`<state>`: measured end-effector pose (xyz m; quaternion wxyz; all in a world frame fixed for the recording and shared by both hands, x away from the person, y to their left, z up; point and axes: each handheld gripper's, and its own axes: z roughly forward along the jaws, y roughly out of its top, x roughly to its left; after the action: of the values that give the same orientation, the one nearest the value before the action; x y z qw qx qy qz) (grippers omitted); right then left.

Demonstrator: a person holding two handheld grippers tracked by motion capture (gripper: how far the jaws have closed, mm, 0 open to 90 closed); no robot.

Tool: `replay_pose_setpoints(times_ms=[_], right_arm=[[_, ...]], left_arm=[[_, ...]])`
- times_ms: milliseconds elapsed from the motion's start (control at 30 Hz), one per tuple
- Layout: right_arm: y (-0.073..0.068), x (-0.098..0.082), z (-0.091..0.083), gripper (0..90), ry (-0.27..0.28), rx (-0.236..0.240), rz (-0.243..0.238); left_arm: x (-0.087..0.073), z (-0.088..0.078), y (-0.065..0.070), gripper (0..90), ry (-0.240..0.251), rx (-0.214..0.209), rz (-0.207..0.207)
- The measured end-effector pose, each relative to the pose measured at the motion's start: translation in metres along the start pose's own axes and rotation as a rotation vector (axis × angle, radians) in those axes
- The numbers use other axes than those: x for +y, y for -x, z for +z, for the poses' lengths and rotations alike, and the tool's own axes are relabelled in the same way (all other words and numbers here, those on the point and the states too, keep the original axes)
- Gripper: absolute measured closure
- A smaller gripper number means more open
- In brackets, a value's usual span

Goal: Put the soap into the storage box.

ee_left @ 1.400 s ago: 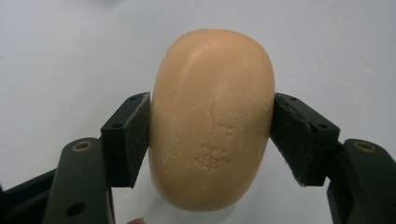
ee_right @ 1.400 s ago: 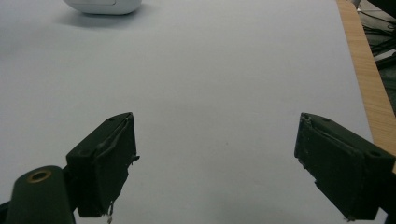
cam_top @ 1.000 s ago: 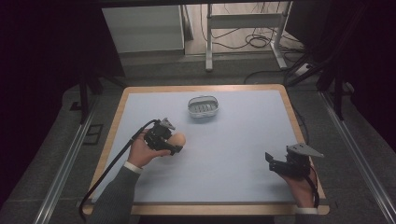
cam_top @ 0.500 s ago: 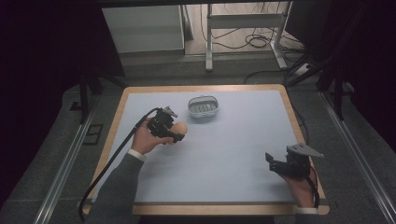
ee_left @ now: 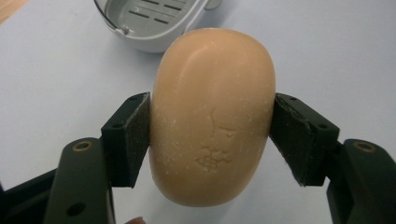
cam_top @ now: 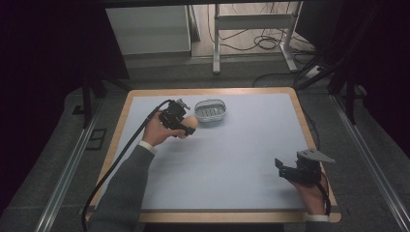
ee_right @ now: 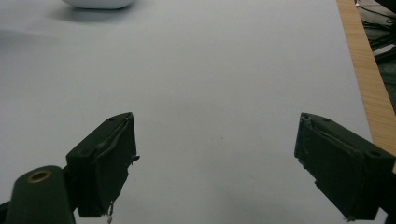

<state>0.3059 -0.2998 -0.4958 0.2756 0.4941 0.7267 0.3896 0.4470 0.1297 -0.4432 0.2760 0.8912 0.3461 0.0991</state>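
A tan oval bar of soap (ee_left: 212,116) is clamped between the two black pads of my left gripper (ee_left: 211,135), held above the pale blue tabletop. In the high view this left gripper (cam_top: 186,126) and the soap (cam_top: 186,125) sit just left of a white soap dish (cam_top: 210,110) with a slotted grey insert. The soap dish (ee_left: 149,18) lies just ahead of the soap in the left gripper view. My right gripper (cam_top: 280,168) rests near the table's front right corner. Its jaws stand wide apart with nothing between them, as the right gripper (ee_right: 212,163) view shows.
The table (cam_top: 251,145) has a pale blue top and a wooden rim (ee_right: 362,60). The white dish (ee_right: 100,3) peeks in at the far edge of the right gripper view. Cables and a metal stand (cam_top: 251,29) lie on the floor beyond the table.
My left hand has carried the soap away from me and to the right, up to the soap dish. The right hand has stayed in place.
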Motion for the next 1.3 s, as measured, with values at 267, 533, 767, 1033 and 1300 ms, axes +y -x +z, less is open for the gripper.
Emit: replay_pose_setpoints(times_ms=[267, 533, 767, 1033, 1300], right_arm=[[0.000, 0.000, 0.000, 12.8, -0.003, 0.001, -0.002], [0.000, -0.001, 0.002, 12.8, -0.008, 0.002, -0.005], [0.001, -0.002, 0.002, 12.8, -0.008, -0.002, -0.002], [0.001, -0.003, 0.002, 12.8, -0.016, -0.003, -0.001], [0.000, -0.004, 0.004, 12.8, -0.023, -0.002, -0.009]], left_arm=[[0.025, 0.004, -0.013, 32.1, -0.005, -0.004, 0.011], [0.058, 0.019, -0.026, 32.2, -0.027, -0.017, 0.057], [0.087, 0.037, -0.034, 32.2, -0.055, -0.025, 0.091], [0.107, 0.058, -0.033, 32.1, -0.083, -0.028, 0.120], [0.104, 0.083, -0.033, 32.0, -0.126, -0.013, 0.122]])
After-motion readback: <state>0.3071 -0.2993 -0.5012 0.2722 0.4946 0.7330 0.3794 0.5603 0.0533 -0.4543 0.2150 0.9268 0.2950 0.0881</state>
